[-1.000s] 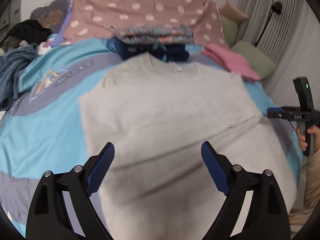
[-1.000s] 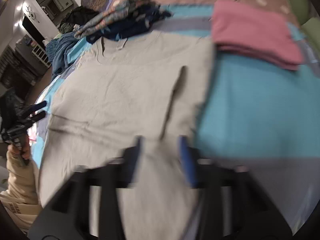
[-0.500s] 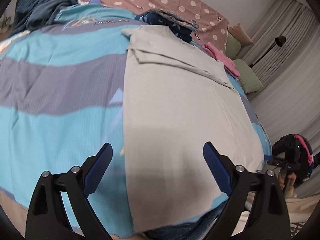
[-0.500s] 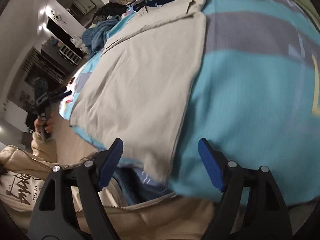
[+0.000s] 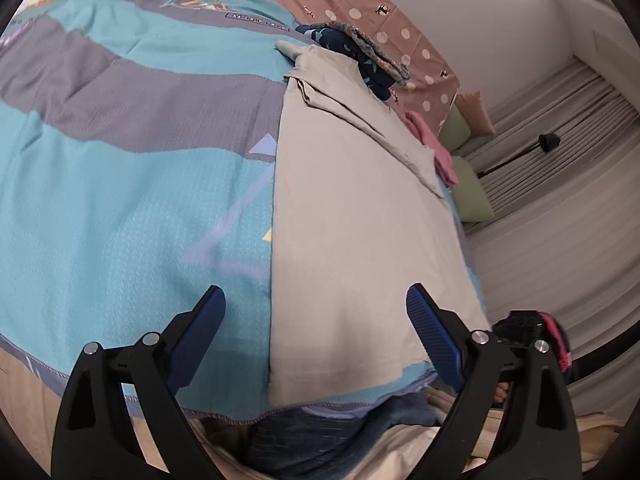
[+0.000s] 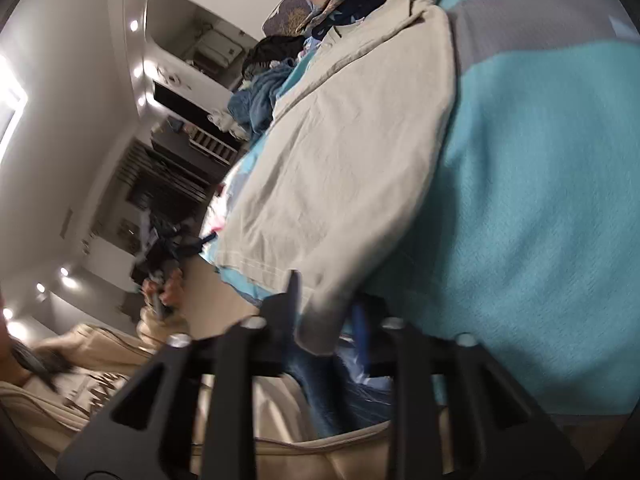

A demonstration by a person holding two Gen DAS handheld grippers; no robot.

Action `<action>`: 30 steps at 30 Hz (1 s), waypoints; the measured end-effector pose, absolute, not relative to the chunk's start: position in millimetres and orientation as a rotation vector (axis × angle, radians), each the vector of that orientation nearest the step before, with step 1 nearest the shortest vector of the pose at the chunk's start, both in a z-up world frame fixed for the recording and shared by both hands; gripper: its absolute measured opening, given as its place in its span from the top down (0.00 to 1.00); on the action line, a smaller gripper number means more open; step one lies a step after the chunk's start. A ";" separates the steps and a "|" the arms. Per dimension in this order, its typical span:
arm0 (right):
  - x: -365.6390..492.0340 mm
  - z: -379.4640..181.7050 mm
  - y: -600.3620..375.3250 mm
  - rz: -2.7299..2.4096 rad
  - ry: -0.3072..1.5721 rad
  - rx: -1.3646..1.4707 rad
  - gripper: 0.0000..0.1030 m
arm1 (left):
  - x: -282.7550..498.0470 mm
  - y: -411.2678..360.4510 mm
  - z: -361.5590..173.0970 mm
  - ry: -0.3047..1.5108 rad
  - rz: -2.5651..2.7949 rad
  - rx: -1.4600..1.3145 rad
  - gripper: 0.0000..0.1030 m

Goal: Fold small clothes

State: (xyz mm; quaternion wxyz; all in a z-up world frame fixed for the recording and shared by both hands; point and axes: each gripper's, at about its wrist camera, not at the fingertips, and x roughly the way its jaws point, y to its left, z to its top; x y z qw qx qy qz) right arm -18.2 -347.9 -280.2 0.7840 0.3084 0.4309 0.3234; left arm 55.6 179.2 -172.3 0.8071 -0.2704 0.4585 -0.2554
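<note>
Hovering at the near bed edge, left gripper (image 5: 316,338) has its blue pads spread wide with nothing between them; the left pad sits over bare teal-and-grey bedspread (image 5: 120,200), the right pad over the hem end of the grey T-shirt (image 5: 360,220), so the shirt's left side edge runs up between the fingers. Likely staged there to take the left hem corner, which is not yet gripped. The shirt lies flat on the bedspread ahead of both tools, sides already folded inward with a sleeve flap lying across the far part; long axis runs from hem at the near edge away to the collar, collar pointing toward the stack of folded clothes (image 5: 360,52) and the polka-dot cover (image 5: 360,12) at the far end. A pink folded item (image 5: 432,144) lies beyond the shirt's right edge. Further right, right gripper (image 6: 326,312) has its fingers drawn close together on the shirt's near right hem corner (image 6: 320,320), cloth draping over the tip and lifted off the bedspread; view is blurred, but it reads as pinched. Holding that corner suits carrying the hem up toward the collar for a crosswise fold; my guess is the left side must clamp its corner first to keep the hem level.
</note>
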 end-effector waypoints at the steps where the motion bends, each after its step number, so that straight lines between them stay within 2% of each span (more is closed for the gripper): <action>1: -17.5 -283.5 -348.4 0.694 0.935 0.677 0.85 | 53.5 180.4 -173.3 0.984 -0.560 -0.593 0.11; 2: -18.0 -286.6 -349.7 0.689 0.939 0.688 0.90 | 51.5 181.0 -174.1 0.987 -0.569 -0.599 0.11; 5: -19.2 -286.1 -354.5 0.714 0.872 0.792 0.92 | 46.1 184.1 -178.6 1.003 -0.604 -0.639 0.11; 13: -12.6 -259.6 -345.7 0.763 0.772 0.805 0.92 | 39.0 184.6 -209.7 1.110 -0.778 -0.890 0.11; 23: -4.7 -254.6 -349.0 0.788 0.744 0.833 0.92 | 47.6 181.3 -220.7 1.166 -0.793 -0.938 0.11; 24: -3.2 -255.3 -349.8 0.793 0.743 0.843 0.92 | 47.4 178.9 -218.8 1.152 -0.793 -0.937 0.13; 25: -7.1 -255.7 -350.4 0.798 0.742 0.849 0.92 | 47.5 177.4 -217.7 1.142 -0.796 -0.935 0.25; 26: -6.6 -256.2 -350.6 0.798 0.742 0.852 0.92 | 48.1 174.6 -217.6 1.144 -0.810 -0.939 0.45; 27: -5.7 -256.6 -350.2 0.796 0.745 0.853 0.92 | 49.3 171.7 -219.0 1.159 -0.827 -0.951 0.54; 28: -7.8 -256.8 -350.6 0.797 0.746 0.851 0.92 | 48.9 166.5 -220.5 1.175 -0.836 -0.946 0.59; 30: -9.7 -255.8 -351.7 0.792 0.746 0.845 0.92 | 46.5 159.6 -222.7 1.187 -0.804 -0.901 0.61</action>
